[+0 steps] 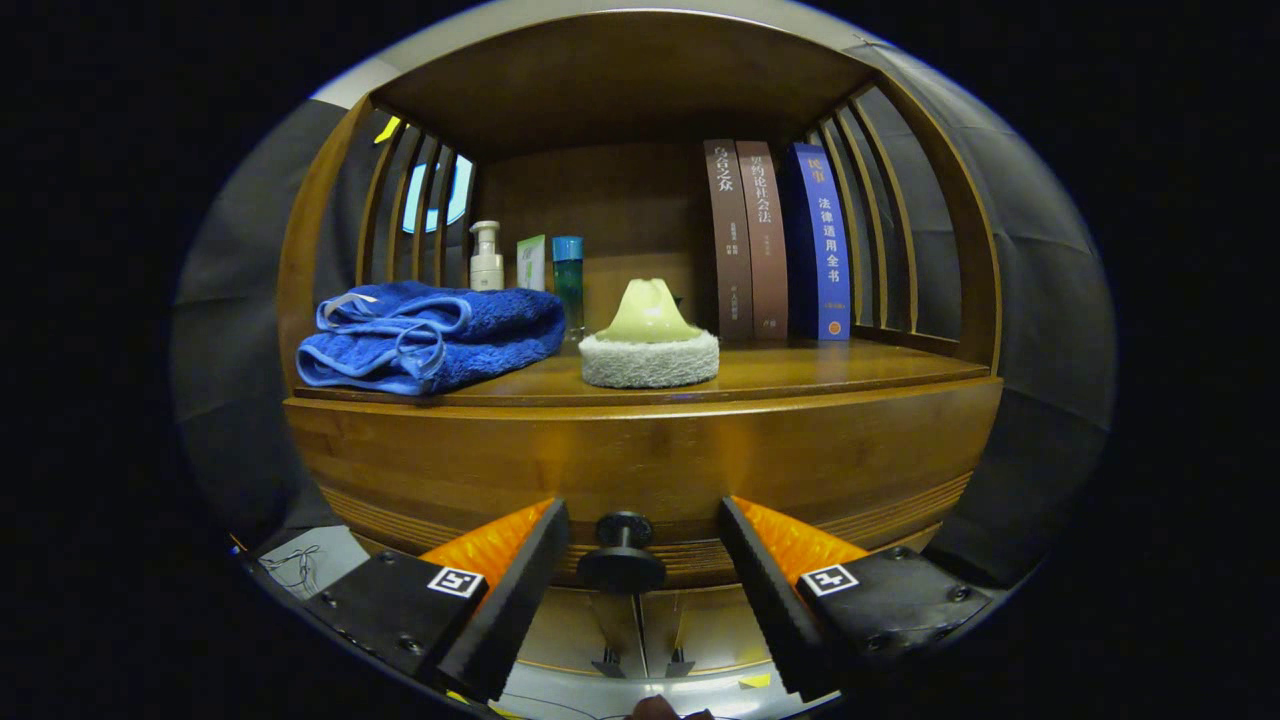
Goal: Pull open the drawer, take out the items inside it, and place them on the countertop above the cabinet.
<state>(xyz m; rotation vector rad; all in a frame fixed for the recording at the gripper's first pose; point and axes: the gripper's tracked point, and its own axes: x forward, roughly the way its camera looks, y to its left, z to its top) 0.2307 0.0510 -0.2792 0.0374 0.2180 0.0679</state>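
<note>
A wooden cabinet stands straight ahead, its drawer front (640, 465) closed, with a dark round knob (622, 553) at its lower middle. My gripper (640, 545) is open, with the knob between the two fingers and a gap on each side of it. On the countertop (830, 370) above the drawer lie a folded blue towel (430, 337) towards the left and a round white pad with a pale yellow-green top (650, 340) in the middle. The drawer's inside is hidden.
At the back of the shelf stand a white pump bottle (486, 258), a small green-white tube (531, 262), a blue-capped bottle (568, 280) and three upright books (775, 240). Slatted wooden sides and a wooden top board enclose the shelf.
</note>
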